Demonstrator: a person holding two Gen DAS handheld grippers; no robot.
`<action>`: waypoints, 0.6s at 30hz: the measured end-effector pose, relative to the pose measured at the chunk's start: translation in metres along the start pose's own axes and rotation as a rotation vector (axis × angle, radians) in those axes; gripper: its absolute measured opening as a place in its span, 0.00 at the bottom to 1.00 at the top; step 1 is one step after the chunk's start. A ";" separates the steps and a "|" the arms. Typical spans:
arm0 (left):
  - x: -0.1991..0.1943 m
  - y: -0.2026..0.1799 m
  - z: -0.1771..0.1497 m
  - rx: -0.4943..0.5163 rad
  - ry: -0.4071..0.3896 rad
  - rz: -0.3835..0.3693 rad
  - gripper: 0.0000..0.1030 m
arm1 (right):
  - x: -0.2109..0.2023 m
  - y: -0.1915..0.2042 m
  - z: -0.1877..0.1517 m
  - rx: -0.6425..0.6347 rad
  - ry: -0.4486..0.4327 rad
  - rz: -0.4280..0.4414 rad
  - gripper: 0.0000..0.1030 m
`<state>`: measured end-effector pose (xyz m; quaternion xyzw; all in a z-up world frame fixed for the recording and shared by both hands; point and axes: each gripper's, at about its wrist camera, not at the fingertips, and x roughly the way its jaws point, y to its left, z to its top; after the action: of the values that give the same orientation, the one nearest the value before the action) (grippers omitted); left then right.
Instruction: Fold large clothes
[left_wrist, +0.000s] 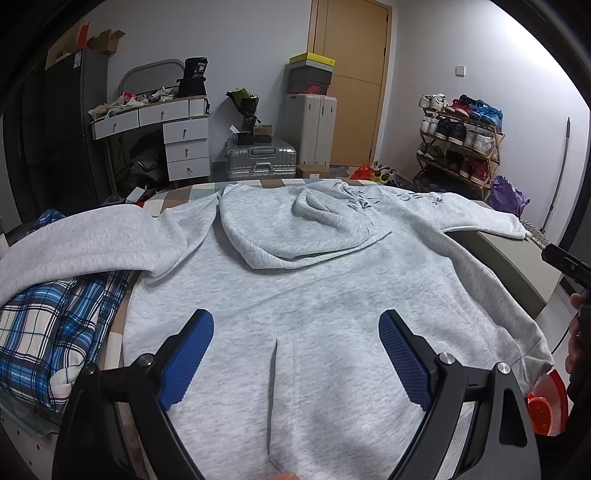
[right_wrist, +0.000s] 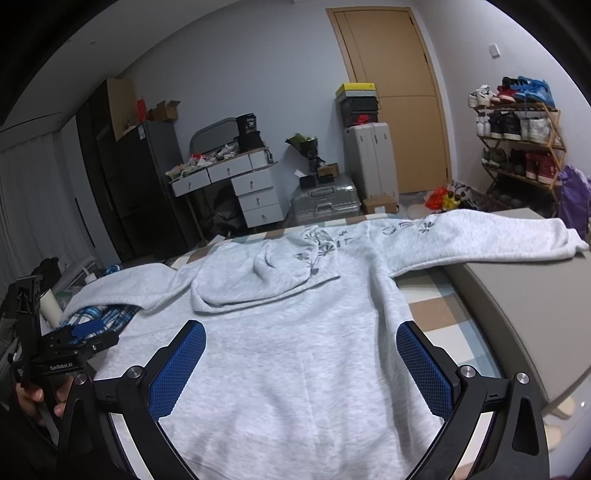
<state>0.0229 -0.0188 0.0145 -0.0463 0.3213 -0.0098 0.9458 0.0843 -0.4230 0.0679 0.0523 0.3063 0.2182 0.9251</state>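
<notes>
Lying spread flat across the bed (right_wrist: 439, 314), whose checked cover shows in tan and pale blue squares, is the large light grey fleece hoodie (left_wrist: 295, 295) — hood folded down on its middle, both sleeves stretched outward, one over a blue and white plaid cloth (left_wrist: 48, 332). Dark printed flowers and lettering run along the far sleeve and hood, too warped to read. Behind stand a tall tan wooden door (right_wrist: 399, 99), a dark refrigerator (right_wrist: 129, 184), a wooden shoe rack full of trainers (right_wrist: 521, 144), a white drawer desk (right_wrist: 236, 184) heaped with clutter, and a silver ribbed suitcase (left_wrist: 262, 157). The left gripper (left_wrist: 295, 354) hovers over the hem with blue-padded jaws wide apart, grasping nothing; the right gripper (right_wrist: 301, 365) likewise — released, empty. On the left gripper's black body, seen from the right wrist, white lettering reads "CenRobot.AI".
</notes>
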 end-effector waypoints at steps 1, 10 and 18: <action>0.001 -0.001 0.001 -0.003 0.000 -0.001 0.86 | 0.001 -0.002 0.000 -0.008 -0.002 -0.004 1.00; 0.004 -0.001 0.009 -0.015 -0.022 -0.005 0.86 | 0.006 -0.034 0.017 0.010 -0.002 -0.021 1.00; 0.019 0.023 0.018 -0.154 0.022 0.010 0.86 | 0.012 -0.146 0.061 0.257 -0.023 -0.274 1.00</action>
<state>0.0485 0.0044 0.0146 -0.1169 0.3316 0.0192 0.9359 0.1832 -0.5466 0.0774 0.1303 0.3256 0.0486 0.9352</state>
